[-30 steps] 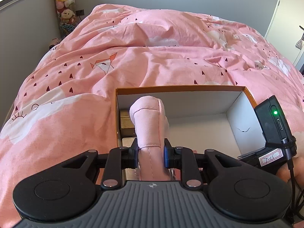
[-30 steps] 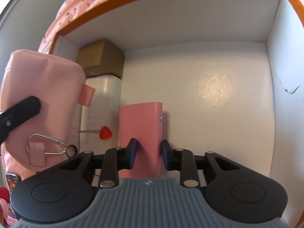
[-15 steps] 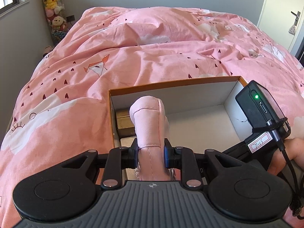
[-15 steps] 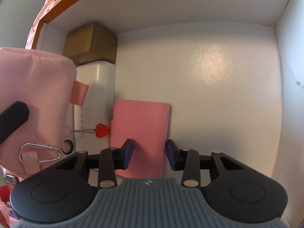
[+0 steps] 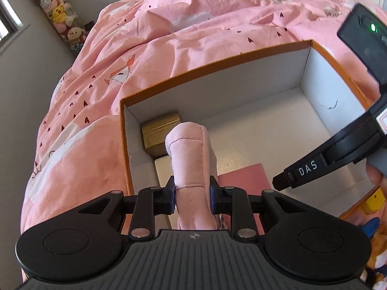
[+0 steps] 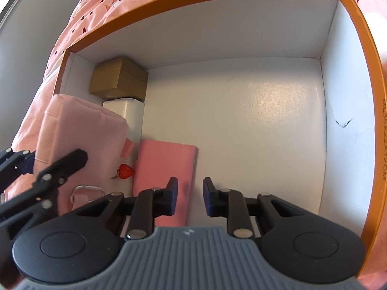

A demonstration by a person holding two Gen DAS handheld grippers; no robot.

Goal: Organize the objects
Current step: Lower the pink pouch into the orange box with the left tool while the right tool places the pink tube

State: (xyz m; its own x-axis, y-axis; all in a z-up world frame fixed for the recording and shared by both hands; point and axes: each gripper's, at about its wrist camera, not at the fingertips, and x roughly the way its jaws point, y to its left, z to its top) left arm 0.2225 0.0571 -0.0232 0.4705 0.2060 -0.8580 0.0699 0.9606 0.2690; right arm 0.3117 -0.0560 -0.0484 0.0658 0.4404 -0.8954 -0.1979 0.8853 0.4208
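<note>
Box: orange-rimmed box [image 6: 358, 55] on the pink bedspread [image 5: 121, 60], where I'm packing things; right half of its floor bare
Pouch: pink pouch [image 5: 191, 154] clenched in my left gripper [image 5: 192, 191], hanging over the white case [image 6: 128, 113] by the left wall
Wallet: pink wallet [image 6: 164, 166] flat beside that case; right gripper [image 6: 190, 197] released, jaws apart above it
Next: I judge the pouch goes into open floor right of the wallet, avoiding the brown carton [image 6: 119, 79]

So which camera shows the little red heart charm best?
The right wrist view. There the red heart charm hangs on its little chain in plain sight, between the pink pouch and the flat pink case. In the left wrist view the pouch, gripped in the left tongs, hides the charm completely.
</note>
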